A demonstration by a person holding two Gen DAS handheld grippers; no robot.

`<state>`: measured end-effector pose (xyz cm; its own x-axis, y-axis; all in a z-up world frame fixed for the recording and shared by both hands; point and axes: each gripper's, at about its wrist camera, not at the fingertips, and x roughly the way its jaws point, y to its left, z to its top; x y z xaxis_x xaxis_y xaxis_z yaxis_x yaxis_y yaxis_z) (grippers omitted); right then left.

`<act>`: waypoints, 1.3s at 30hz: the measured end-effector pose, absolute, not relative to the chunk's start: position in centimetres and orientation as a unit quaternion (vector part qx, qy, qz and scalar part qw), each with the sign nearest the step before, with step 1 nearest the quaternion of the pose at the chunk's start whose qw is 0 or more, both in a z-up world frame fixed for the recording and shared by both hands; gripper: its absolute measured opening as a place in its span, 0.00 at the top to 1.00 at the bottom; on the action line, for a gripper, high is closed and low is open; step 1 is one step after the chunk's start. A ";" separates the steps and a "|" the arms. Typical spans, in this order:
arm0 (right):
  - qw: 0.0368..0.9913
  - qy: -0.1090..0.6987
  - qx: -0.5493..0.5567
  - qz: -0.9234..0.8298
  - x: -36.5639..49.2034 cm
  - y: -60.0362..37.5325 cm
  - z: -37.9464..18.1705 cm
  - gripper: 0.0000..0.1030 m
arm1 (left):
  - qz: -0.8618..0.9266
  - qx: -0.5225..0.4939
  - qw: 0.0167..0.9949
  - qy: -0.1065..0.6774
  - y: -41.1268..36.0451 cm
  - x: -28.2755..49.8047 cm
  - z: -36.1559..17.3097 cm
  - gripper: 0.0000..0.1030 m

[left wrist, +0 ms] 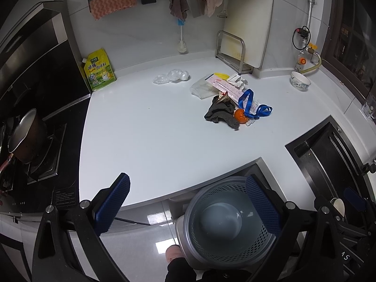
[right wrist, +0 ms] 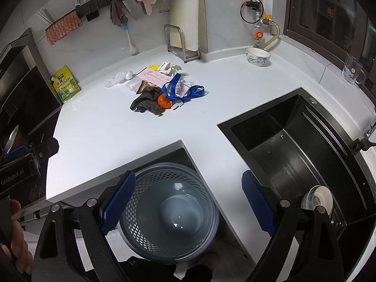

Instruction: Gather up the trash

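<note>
Left gripper (left wrist: 188,208): hovering over the counter's front edge, its blue-padded fingers (left wrist: 112,203) standing wide apart and holding nothing; the right-hand pad is overlapping the bin's rim in the left wrist view.
Right gripper (right wrist: 188,205): hanging above the bin, fingers spread wide with nothing between them; its black arms are running off the bottom of the frame.
Wastebasket (right wrist: 169,211): a grey perforated bin sitting on the floor in a notch of the countertop (left wrist: 145,141), its inside showing no rubbish; its near rim is being cut off by dark clothing at the lower edge.
Trash pile (left wrist: 231,101): lying in a heap toward the back of the white counter, well apart from both grippers.
Dark rag (left wrist: 221,114): slumping at the front of the heap, touching the orange peel (left wrist: 239,115).
Blue lanyard (left wrist: 252,105): looping over a clear sleeve whose contents are too small to make out.
Pink packet (right wrist: 156,76): lying across a clear bag; the print on it is unreadable.
Crumpled paper (right wrist: 170,67): sitting behind the packet, half hiding a yellow object that cannot be identified.
Plastic wrap (left wrist: 171,76): lying crumpled just left of the heap, apart from it.
Sink (right wrist: 293,145): black basin opening to the right of the notch, with a white dish (right wrist: 317,198) partly hidden behind the right gripper's arm.
Yellow pouch (left wrist: 99,70): leaning against the wall beside the stove.
Bowl (left wrist: 300,81): standing near the wall pipe, upright.
Pot (left wrist: 25,138): resting on the burner, partly cropped by the fisheye edge.
</note>
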<state>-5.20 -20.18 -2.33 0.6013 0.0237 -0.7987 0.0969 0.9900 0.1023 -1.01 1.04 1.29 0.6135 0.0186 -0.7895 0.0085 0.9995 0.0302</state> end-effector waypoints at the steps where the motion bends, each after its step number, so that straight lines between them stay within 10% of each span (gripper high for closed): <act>1: 0.892 0.447 0.068 -0.021 -5.2 -20.2 -2.3 0.15 | 0.003 0.016 0.898 0.439 1.0 -1.0 1.2 0.06; 39: 0.894 0.443 0.067 -0.019 -5.4 -20.6 -2.4 0.15 | 0.007 0.014 0.901 0.434 0.8 -1.2 1.7 0.06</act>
<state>-5.41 -20.61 -2.38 0.6061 0.0254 -0.7950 0.0940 0.9902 0.1033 -1.20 0.77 1.65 0.6224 0.0243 -0.7823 0.0007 0.9995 0.0316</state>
